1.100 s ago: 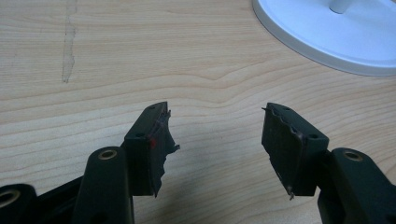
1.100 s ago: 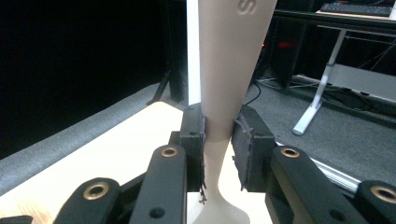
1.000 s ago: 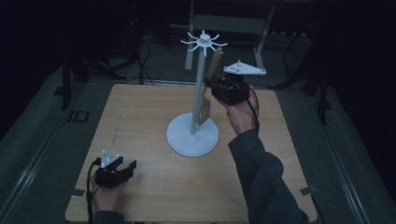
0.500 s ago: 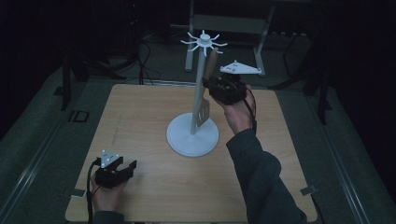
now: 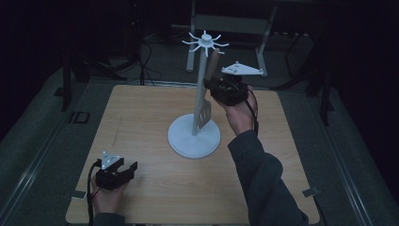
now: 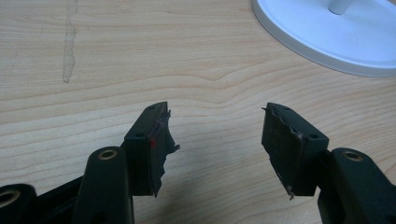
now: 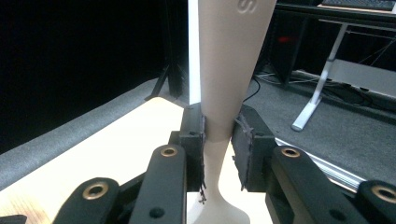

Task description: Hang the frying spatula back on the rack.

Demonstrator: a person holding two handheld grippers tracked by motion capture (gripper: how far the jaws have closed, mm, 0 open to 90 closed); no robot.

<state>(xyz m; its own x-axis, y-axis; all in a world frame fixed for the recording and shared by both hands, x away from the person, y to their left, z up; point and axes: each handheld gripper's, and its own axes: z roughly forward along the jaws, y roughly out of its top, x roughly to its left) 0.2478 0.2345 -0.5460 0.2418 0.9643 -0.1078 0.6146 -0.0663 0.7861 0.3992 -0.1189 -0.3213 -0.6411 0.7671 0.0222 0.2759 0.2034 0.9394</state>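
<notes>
Around the white rack (image 5: 194, 136), which stands near the middle of the wooden table (image 5: 141, 122), bare tabletop lies open on every side out to the table edges. The rack consists of a round base, a vertical pole and a crown of short prongs at the top.

The right gripper (image 5: 220, 87) is raised beside the pole, on the right of it and below the prongs. Its jaws are clamped on the handle of a beige spatula (image 5: 205, 109). The spatula hangs upright against the pole: its handle end reaches up just under the prongs, and its slotted blade hangs above the base. In the right gripper view, the handle (image 7: 227, 70) sits squarely between the two pads.

The left gripper (image 5: 126, 172) rests low on the table, well apart from the rack toward the near left corner. Its jaws stand wide apart and grasp nothing; the left gripper view shows bare wood between them and the rim of the base (image 6: 327, 42) ahead.
</notes>
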